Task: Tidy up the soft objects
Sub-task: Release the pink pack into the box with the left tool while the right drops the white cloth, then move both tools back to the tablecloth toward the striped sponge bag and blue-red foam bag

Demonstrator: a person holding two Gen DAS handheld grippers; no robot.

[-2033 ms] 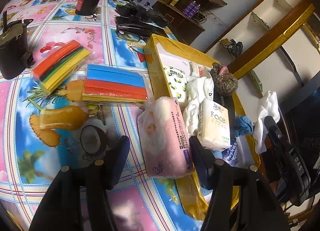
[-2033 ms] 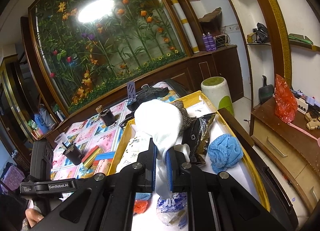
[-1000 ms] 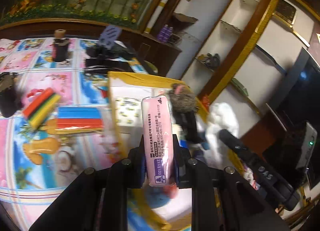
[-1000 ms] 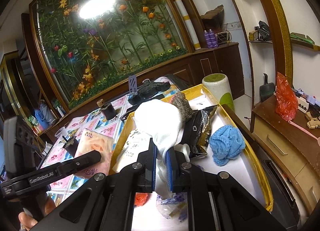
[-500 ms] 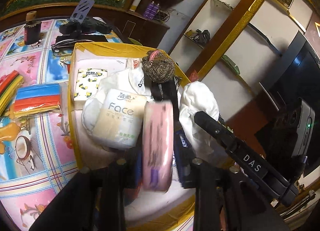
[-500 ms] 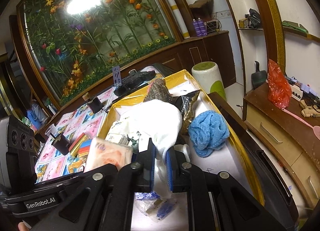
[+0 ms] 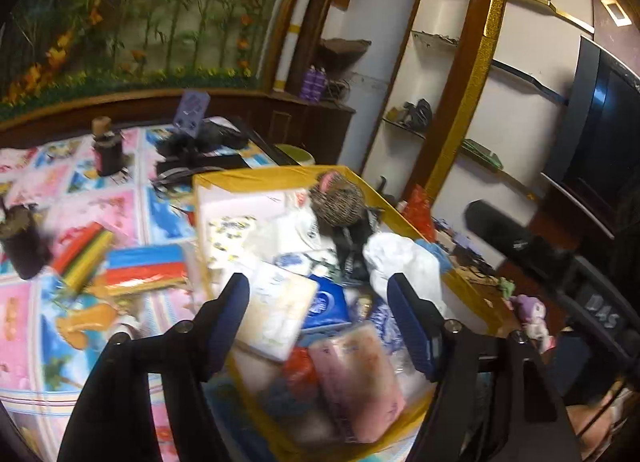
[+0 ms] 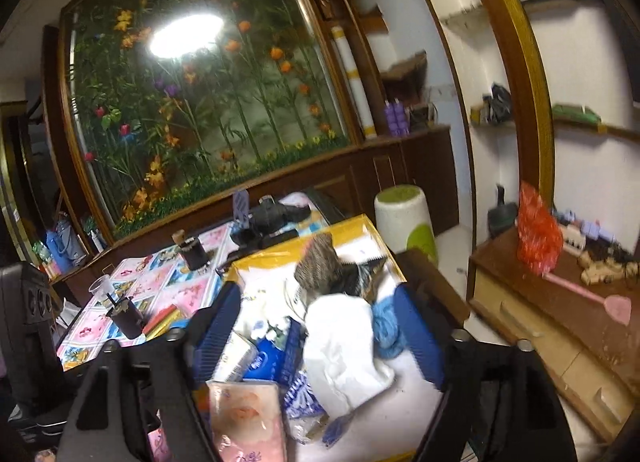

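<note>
Nearest, the pink tissue pack (image 7: 356, 378) lies free at the yellow tray's (image 7: 416, 222) near edge, beneath the left gripper (image 7: 318, 314), whose jaws are opening with nothing between them; it could slide over that rim. Farther in, the right gripper (image 8: 320, 334), also opening, has let go of the white cloth (image 8: 340, 346), which could slump off the crowded pile.
</note>
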